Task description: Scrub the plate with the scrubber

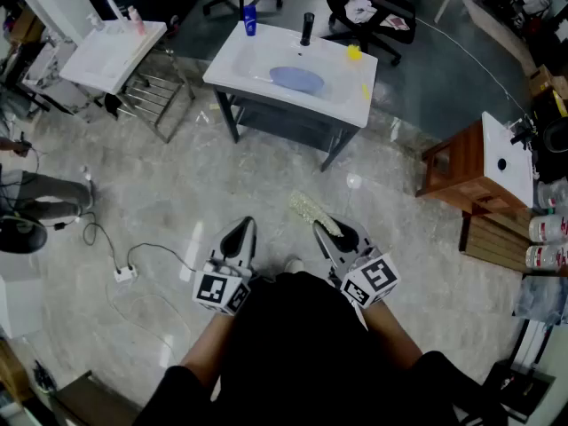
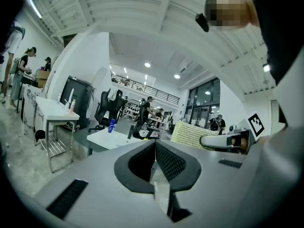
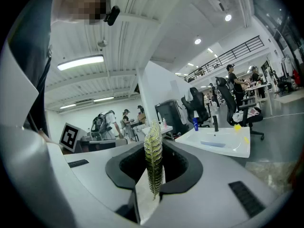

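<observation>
The blue plate (image 1: 295, 79) lies flat in the basin of the white sink (image 1: 232, 60), well ahead of the person and well apart from both grippers. A black tap (image 1: 307, 27) stands at the sink's far rim, a blue bottle (image 1: 250, 19) near its far left corner, and a small yellow thing (image 1: 354, 51) lies to the right of the tap. The scrubber (image 3: 153, 158), a pale yellowish mesh pad, stands on edge between the jaws of the right gripper (image 1: 330, 232), which are closed on it; its far end sticks out past the jaw tips. The left gripper (image 2: 155, 145) is near the right one, its jaws pressed together with nothing between them. Both are held close in front of the person's body over the marbled floor (image 1: 177, 193), pointing towards the sink and only slightly downward
</observation>
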`<state>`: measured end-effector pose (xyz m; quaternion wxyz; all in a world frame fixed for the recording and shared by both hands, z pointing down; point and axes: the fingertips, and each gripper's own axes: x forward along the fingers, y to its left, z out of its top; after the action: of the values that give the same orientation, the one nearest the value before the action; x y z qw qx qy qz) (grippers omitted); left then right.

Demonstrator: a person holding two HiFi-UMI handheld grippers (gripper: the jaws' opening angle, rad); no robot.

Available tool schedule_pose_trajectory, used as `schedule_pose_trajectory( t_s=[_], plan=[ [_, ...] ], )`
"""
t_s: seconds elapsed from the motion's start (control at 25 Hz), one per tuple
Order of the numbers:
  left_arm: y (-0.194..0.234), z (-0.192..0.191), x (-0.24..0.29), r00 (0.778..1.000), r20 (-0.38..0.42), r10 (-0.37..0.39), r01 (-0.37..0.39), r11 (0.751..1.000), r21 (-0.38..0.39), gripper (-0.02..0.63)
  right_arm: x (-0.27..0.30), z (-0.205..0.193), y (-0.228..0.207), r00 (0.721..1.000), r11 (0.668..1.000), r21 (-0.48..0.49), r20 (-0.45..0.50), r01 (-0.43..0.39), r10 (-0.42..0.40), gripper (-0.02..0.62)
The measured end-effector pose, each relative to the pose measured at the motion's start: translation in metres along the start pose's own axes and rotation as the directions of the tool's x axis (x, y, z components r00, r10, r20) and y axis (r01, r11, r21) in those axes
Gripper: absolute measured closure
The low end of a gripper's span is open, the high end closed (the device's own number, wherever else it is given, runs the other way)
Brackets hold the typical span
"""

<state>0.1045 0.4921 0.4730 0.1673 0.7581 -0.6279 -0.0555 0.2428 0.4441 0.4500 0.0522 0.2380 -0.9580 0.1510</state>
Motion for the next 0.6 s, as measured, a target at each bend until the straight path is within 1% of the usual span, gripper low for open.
schedule_pose_trajectory(
  t_s=[0.12, 0.24, 0.44, 0.6],
  plan=[
    [-0.006, -0.004, -0.006, 1.000, 0.008, 0.011, -0.011, 1.000, 0.006, 0.601, -0.007, -0.002, 0.002, 1.000, 1.000, 0.007, 0.014, -0.010, 0.010, 0.532],
    [-0.012, -0.010, -0.010, 1.000, 0.007, 0.026, -0.026, 1.000, 0.007, 0.603, -0.016, -0.006, -0.001, 0.999, 0.998, 0.053, 0.028, -0.025, 0.023, 0.532],
    [-0.022, -0.013, -0.014, 0.999, 0.010, 0.054, -0.054, 0.998, 0.026, 0.603, -0.027, -0.016, -0.008, 0.999, 0.995, 0.092, 0.018, -0.043, 0.042, 0.532],
    [-0.023, -0.018, -0.010, 0.998, -0.006, 0.064, -0.063, 0.997, 0.049, 0.603, -0.029, -0.024, -0.014, 0.998, 0.994, 0.096, 0.011, -0.055, 0.054, 0.532]
  ],
)
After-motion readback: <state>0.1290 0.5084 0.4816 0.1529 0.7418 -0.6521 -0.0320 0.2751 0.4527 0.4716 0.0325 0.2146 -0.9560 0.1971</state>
